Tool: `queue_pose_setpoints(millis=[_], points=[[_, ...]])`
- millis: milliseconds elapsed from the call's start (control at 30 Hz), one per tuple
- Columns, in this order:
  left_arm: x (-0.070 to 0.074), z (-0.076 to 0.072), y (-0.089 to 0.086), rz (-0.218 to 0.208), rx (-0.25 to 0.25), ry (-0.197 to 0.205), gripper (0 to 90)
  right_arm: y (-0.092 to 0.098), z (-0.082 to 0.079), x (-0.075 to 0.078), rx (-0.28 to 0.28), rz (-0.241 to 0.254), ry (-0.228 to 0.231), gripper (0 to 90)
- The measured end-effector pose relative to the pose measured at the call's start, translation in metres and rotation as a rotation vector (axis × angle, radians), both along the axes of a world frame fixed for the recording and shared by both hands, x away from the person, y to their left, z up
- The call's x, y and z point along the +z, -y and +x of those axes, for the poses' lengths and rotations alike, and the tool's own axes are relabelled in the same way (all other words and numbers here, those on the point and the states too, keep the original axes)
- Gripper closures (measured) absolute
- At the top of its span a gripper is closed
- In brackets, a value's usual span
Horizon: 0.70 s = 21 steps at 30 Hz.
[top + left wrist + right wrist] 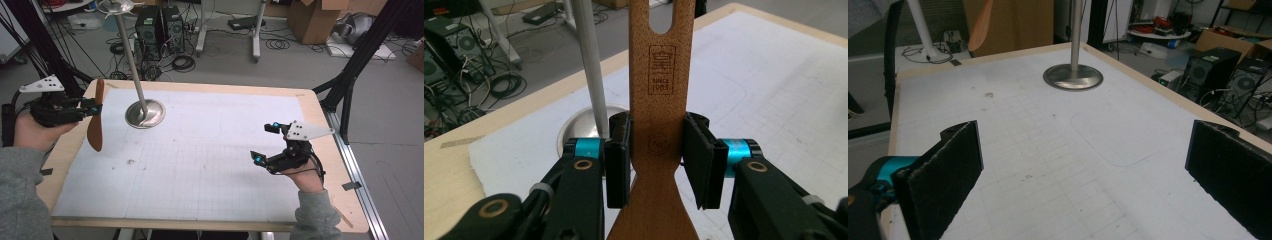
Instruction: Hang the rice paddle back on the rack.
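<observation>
Up at the tabletop's left edge, the left gripper is clamped on a wooden spatula, pads pressing both sides of its handle, blade hanging down, the whole thing held clear above the surface. Just beside it stands a metal stand with its round base on the white mat. Over on the right, the right gripper hovers with jaws spread wide, nothing between them.

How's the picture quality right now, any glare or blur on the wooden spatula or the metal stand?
High view: soft, even light; the stand's base shines mildly, and the spatula is a little soft. Left gripper view: spatula sharp, its stamp readable, background slightly blurred. Right gripper view: the near pads are soft; the stand's base is clear.
</observation>
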<state>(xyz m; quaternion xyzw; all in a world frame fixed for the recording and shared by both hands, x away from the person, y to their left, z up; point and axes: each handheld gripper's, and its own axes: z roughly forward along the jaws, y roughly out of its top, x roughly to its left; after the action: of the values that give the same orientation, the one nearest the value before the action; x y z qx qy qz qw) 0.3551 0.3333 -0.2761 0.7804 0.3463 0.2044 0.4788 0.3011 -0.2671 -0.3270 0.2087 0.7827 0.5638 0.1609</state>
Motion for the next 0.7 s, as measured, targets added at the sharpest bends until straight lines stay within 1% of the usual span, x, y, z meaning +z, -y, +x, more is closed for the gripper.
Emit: queue_pose_setpoints(millis=[100, 133, 167, 200, 233, 300, 400, 433, 467, 533, 633, 700], points=[[0.003, 0.003, -0.004, 0.010, 0.003, 0.001, 65.0, 0.002, -0.001, 0.001, -0.008, 0.007, -0.001, 0.4], [0.005, 0.004, -0.006, 0.008, 0.004, 0.001, 65.0, 0.003, 0.000, 0.001, -0.008, 0.008, 0.005, 0.4], [0.006, 0.005, -0.007, 0.005, 0.005, 0.001, 65.0, 0.003, 0.000, 0.001, -0.009, 0.009, 0.001, 0.4], [0.007, 0.006, -0.008, 0.003, 0.007, 0.002, 65.0, 0.004, 0.000, 0.001, -0.012, 0.010, 0.009, 0.4], [0.009, 0.008, -0.010, 0.003, 0.006, 0.002, 65.0, 0.005, 0.000, 0.001, -0.015, 0.010, 0.003, 0.4], [0.012, 0.011, -0.013, -0.011, 0.008, 0.004, 65.0, 0.007, -0.001, 0.002, -0.022, 0.012, 0.007, 0.3], [0.018, 0.017, -0.016, -0.017, 0.008, 0.009, 65.0, 0.010, -0.001, 0.003, -0.031, 0.017, 0.002, 0.4], [0.020, 0.018, -0.017, -0.018, 0.006, 0.011, 65.0, 0.011, -0.001, 0.002, -0.035, 0.016, 0.007, 0.4], [0.022, 0.020, -0.017, -0.026, 0.005, 0.014, 65.0, 0.011, 0.000, 0.002, -0.038, 0.016, 0.004, 0.4], [0.027, 0.024, -0.018, -0.035, -0.003, 0.019, 65.0, 0.013, 0.000, 0.002, -0.043, 0.016, 0.004, 0.4], [0.033, 0.029, -0.019, -0.046, -0.016, 0.015, 65.0, 0.014, 0.001, 0.002, -0.044, 0.018, 0.006, 0.3], [0.038, 0.033, -0.020, -0.051, -0.023, 0.018, 65.0, 0.014, 0.000, 0.003, -0.038, 0.031, 0.003, 0.4]])
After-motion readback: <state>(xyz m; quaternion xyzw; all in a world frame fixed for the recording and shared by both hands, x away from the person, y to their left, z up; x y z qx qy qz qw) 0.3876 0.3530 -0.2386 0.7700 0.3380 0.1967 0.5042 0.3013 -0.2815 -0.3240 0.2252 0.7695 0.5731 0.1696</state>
